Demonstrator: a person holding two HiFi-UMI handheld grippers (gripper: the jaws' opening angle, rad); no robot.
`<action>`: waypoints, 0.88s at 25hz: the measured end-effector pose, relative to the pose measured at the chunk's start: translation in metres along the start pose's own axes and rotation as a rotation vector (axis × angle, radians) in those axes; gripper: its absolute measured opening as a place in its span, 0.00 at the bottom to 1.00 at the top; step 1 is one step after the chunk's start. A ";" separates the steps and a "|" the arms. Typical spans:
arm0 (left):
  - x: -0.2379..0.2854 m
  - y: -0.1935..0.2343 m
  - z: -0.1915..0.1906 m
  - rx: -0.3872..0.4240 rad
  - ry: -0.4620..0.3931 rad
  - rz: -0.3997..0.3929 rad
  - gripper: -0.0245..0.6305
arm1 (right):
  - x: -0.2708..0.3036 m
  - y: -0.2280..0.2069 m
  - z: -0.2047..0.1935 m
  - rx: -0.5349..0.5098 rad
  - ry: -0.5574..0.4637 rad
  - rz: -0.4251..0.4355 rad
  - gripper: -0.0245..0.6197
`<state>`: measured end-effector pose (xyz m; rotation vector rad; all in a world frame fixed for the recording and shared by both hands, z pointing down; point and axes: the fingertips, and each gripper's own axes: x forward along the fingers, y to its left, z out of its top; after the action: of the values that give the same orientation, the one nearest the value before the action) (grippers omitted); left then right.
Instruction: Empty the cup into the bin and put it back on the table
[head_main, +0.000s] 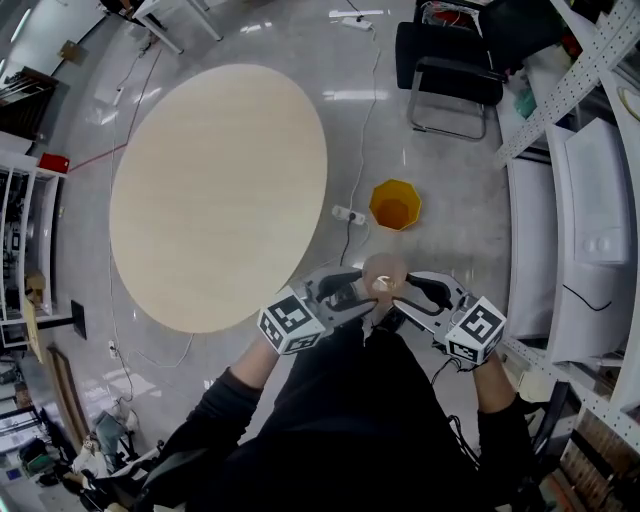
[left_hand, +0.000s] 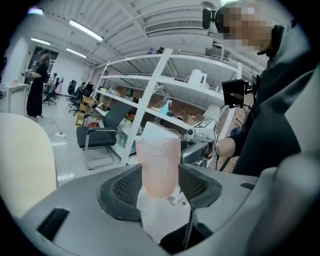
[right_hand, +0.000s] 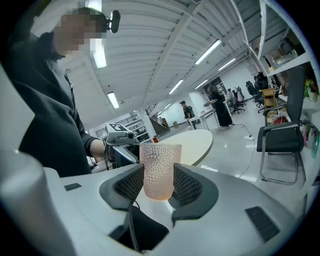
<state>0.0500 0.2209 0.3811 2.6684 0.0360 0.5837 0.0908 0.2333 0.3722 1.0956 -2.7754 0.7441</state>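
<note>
A pink, dimpled, see-through cup (head_main: 383, 272) hangs upright in front of the person's body, above the floor and off the table's near edge. A white scrap shows inside it. My left gripper (head_main: 362, 291) and my right gripper (head_main: 402, 286) meet at it from opposite sides. In the left gripper view the cup (left_hand: 159, 167) sits tight between both pads of the left gripper (left_hand: 159, 186). The right gripper view shows the cup (right_hand: 160, 170) pressed between the pads of the right gripper (right_hand: 159, 183) too. An orange bin (head_main: 395, 204) stands open on the floor just beyond the cup. The round pale wooden table (head_main: 220, 190) lies to the left.
A black chair (head_main: 450, 68) stands at the back right. White shelving (head_main: 585, 230) runs along the right side. A power strip (head_main: 348, 214) and cables lie on the floor between table and bin. People stand far off in the room.
</note>
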 end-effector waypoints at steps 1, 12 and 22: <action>0.007 0.003 0.002 -0.012 -0.001 -0.008 0.39 | -0.003 -0.007 0.000 0.014 -0.010 -0.009 0.33; 0.063 0.086 0.017 -0.193 -0.037 -0.090 0.39 | 0.013 -0.105 0.007 0.171 -0.014 -0.103 0.33; 0.085 0.160 0.021 -0.358 -0.035 -0.085 0.39 | 0.047 -0.175 0.003 0.395 -0.075 -0.112 0.33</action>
<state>0.1266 0.0756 0.4601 2.3168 0.0318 0.4667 0.1712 0.0926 0.4527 1.3497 -2.6634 1.2994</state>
